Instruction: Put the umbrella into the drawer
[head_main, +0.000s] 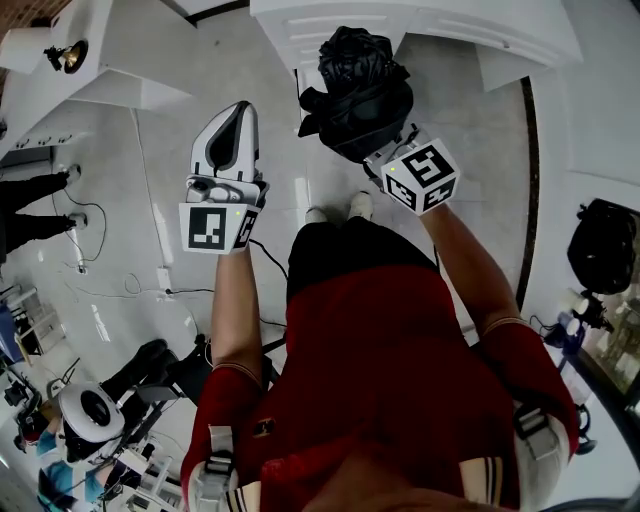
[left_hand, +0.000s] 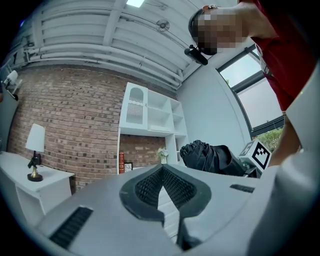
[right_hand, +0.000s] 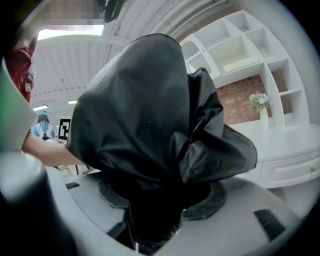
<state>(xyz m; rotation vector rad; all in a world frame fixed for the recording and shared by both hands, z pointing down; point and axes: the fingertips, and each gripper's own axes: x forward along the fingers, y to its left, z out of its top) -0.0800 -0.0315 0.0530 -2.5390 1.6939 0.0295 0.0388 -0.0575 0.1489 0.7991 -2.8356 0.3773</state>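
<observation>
Right hand-held gripper (head_main: 385, 150): I'm pinching the folded black umbrella (head_main: 355, 90) low down, so its bunched canopy is standing up above the jaws.
Left hand-held gripper (head_main: 235, 110): jaws are pressed together with nothing between them. I'm holding it out beside the umbrella, free for the drawer pull, I reckon.
Umbrella: it's hanging in the air in front of me, over the floor (head_main: 480, 130), just short of the white drawer unit (head_main: 330, 25).
Drawer (right_hand: 290, 172): its front is looking closed from the right gripper view, so I'm judging it needs opening first.
Risk: the loose fabric is flaring wide and could snag on the drawer edge.
</observation>
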